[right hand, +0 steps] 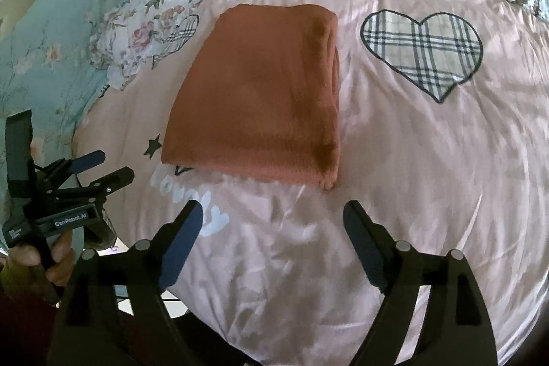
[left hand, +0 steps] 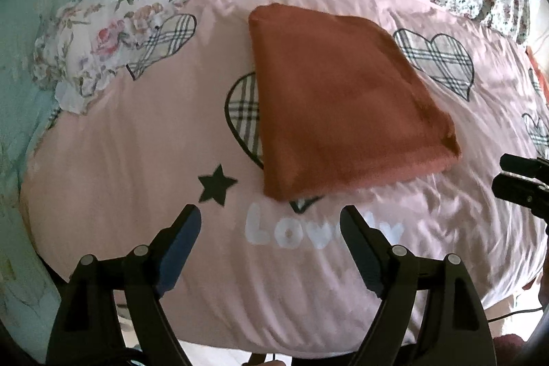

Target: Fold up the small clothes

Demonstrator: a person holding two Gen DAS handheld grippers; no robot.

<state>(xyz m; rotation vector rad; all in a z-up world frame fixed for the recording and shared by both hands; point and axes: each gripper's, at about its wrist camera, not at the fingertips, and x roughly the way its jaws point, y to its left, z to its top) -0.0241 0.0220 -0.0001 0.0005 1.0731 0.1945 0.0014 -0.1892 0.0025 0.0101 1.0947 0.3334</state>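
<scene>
Cloth (left hand: 346, 98) folded on quilt (left hand: 137, 167), beyond both open jaws.

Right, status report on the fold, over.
Left gripper open, empty. Right gripper open, empty. Rust-orange cloth lies folded on the pink bedcover, nothing touching it. Nothing in the way.

Soft daylight, sheen on pink cover (right hand: 429, 160) — strong fisheye bending, dark corners, slight blur
</scene>
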